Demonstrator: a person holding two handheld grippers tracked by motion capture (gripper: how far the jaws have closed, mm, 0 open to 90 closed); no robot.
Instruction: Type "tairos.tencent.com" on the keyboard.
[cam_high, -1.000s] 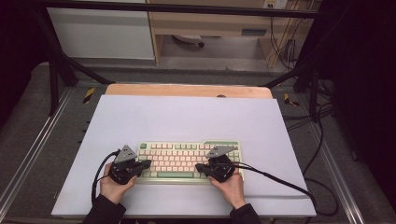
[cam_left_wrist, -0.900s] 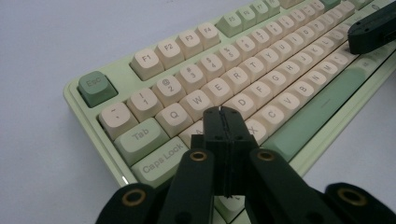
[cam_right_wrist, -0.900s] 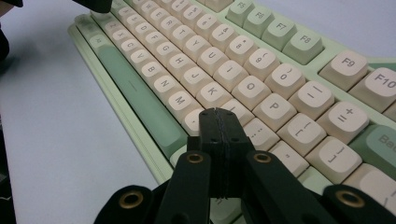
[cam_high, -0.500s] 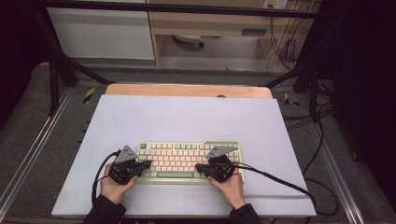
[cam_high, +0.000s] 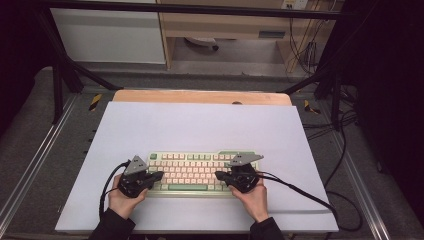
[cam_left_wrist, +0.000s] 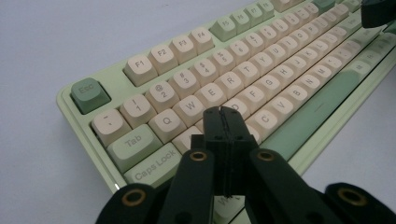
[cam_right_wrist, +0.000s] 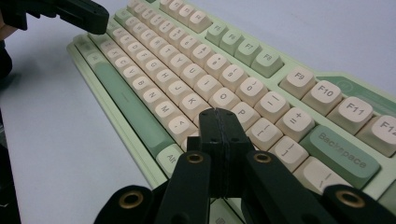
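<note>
A pale green keyboard (cam_high: 200, 171) is lying on the near part of the table (cam_high: 200, 125). The left claw (cam_high: 159, 176) is being held clenched over its left keys, the right claw (cam_high: 218, 175) clenched over its right keys, each hand angled inward from the near edge.
</note>
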